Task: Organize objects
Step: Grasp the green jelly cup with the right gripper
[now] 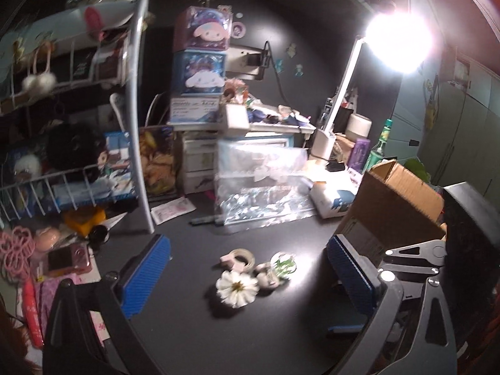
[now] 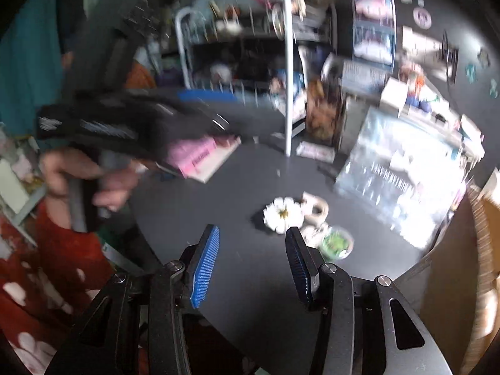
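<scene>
A white flower (image 1: 237,288) lies on the dark desk (image 1: 250,328) with a tape roll (image 1: 242,257), a small grey figure (image 1: 267,276) and a green-and-clear round trinket (image 1: 282,264) close beside it. My left gripper (image 1: 250,278) is open and empty, its blue pads either side of this cluster, above it. In the blurred right wrist view the flower (image 2: 282,214), tape roll (image 2: 315,207) and green trinket (image 2: 337,242) lie just beyond my right gripper (image 2: 253,250), which is open and empty. The left gripper (image 2: 200,118) shows there, held by a hand.
A wire rack (image 1: 137,118) full of toys stands at the left. Stacked character boxes (image 1: 201,59), small drawers (image 1: 200,162) and a clear plastic bag (image 1: 259,184) sit at the back. A cardboard box (image 1: 397,203) is at the right by a bright lamp (image 1: 397,40). Pink clutter (image 1: 62,259) lies front left.
</scene>
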A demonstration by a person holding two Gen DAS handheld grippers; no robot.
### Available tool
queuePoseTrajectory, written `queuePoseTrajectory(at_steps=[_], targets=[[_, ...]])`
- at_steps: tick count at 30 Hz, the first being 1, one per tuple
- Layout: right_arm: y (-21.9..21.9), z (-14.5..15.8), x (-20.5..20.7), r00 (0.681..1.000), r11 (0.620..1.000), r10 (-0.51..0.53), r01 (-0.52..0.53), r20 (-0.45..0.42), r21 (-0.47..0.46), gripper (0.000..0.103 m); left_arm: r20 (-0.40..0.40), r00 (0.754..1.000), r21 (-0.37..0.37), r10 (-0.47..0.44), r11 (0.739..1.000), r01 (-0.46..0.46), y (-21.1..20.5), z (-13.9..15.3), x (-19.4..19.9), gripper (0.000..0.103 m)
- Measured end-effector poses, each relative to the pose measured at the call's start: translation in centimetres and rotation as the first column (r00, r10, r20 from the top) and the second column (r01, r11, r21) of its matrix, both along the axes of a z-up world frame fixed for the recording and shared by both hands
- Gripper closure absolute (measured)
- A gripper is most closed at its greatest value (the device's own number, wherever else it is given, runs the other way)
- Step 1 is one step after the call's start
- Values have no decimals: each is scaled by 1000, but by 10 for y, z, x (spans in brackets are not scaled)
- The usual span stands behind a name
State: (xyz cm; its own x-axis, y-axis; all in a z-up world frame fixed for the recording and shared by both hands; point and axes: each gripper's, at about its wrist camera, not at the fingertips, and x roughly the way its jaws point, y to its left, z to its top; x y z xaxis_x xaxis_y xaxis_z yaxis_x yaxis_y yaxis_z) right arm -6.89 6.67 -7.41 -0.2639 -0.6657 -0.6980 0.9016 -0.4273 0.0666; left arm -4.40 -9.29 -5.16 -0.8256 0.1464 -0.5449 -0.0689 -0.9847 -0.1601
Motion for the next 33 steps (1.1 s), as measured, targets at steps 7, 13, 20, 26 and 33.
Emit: queuePoseTrajectory(at_steps=[7,13,20,26,33], targets=[[-6,-61,-25,983,977,-171,178,-70,116,63,28,999,10,18,1000,-19,-19,-38,7,3],[-12,-89,-56,955,939,-268,288,-126,187,63,51,999,20,19,1000,-20,-24,-53,4,3],[-21,-95,-86,940,920,-320,338,-117,199,55,54,998,48,24,999,-26,-33,-58,2,3],[-23,-97,-98,940,922,-331,341,-82,185,55,66,997,49,29,998,-32,-35,-61,-3,3],[-23,-98,-99,944,929,-324,331,-68,165,60,74,997,64,19,998,-23,-32,-60,-6,3]])
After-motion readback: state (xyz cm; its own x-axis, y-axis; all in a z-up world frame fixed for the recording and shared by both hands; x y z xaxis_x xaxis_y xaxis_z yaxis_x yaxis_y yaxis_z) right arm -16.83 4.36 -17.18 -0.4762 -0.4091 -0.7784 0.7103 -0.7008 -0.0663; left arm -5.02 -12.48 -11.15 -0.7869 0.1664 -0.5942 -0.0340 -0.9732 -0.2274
